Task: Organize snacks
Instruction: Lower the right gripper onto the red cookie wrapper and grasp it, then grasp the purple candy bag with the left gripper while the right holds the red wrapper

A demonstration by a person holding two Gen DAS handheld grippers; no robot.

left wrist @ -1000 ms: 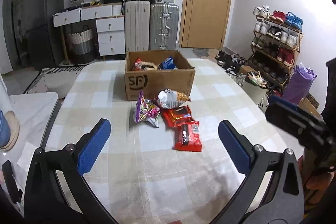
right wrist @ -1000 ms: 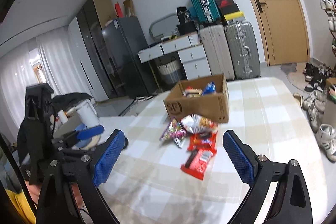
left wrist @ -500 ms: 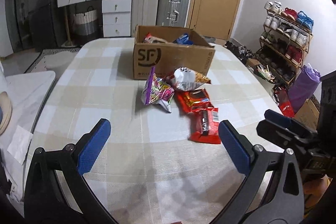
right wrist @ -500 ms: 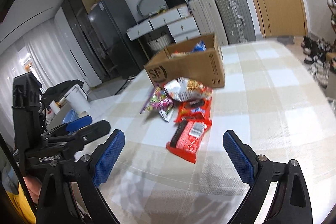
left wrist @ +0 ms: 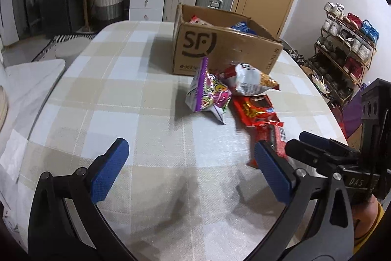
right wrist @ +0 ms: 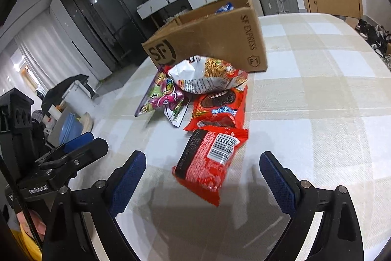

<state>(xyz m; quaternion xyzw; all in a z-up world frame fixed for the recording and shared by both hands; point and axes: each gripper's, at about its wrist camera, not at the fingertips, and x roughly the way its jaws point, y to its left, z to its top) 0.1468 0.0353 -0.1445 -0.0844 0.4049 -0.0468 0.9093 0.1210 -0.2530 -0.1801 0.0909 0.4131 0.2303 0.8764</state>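
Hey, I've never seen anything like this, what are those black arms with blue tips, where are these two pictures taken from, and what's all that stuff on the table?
There is no robot: a person holds a pair of hand-held tongs in each hand, each with a wide-angle camera looking along its blue pads. One picture is from the left tongs, the other from the right tongs. Both are open and hold nothing.

On the checked tablecloth stands an open cardboard box with some snacks already inside. In front of it lie four packets: a purple candy bag, a white noodle-snack bag, a red cookie pack, and a red pack lying barcode-up. That last one lies just ahead of the right tongs.
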